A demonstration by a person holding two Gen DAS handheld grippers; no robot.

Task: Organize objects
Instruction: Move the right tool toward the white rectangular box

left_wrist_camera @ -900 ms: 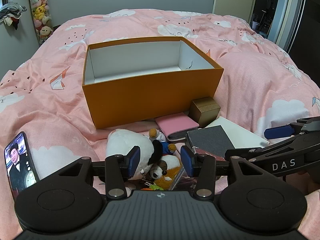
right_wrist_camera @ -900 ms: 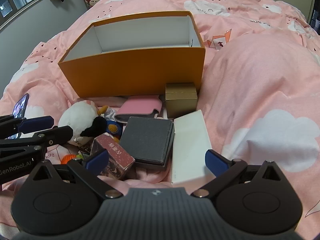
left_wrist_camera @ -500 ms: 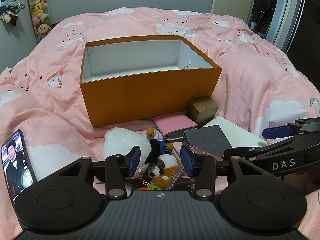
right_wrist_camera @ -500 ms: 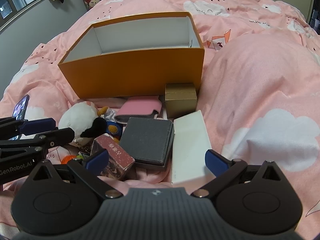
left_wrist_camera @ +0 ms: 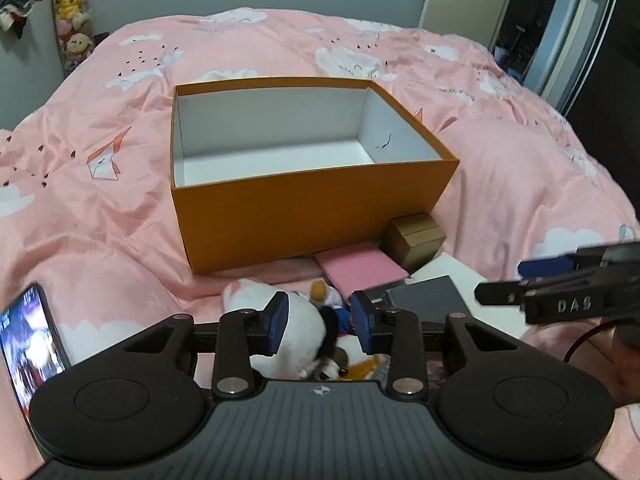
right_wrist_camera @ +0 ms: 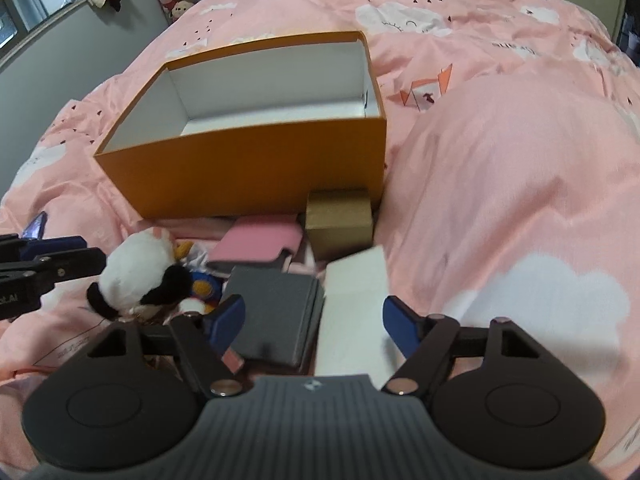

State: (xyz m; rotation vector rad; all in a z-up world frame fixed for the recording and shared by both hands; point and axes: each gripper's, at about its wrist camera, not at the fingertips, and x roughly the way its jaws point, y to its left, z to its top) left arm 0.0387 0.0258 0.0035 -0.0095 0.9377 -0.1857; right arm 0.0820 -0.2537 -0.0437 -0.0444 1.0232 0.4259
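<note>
Right under the left gripper (left_wrist_camera: 320, 324), jaws half open and gripping nothing, sits the white plush (left_wrist_camera: 296, 336). The right gripper (right_wrist_camera: 314, 320) hangs wide open and empty over the grey box (right_wrist_camera: 276, 320). The duvet (left_wrist_camera: 100, 208) is soft, so I'd guess things could slide away. Beyond sits the empty orange box (left_wrist_camera: 312, 216), then an open doorway (left_wrist_camera: 520, 20).
</note>
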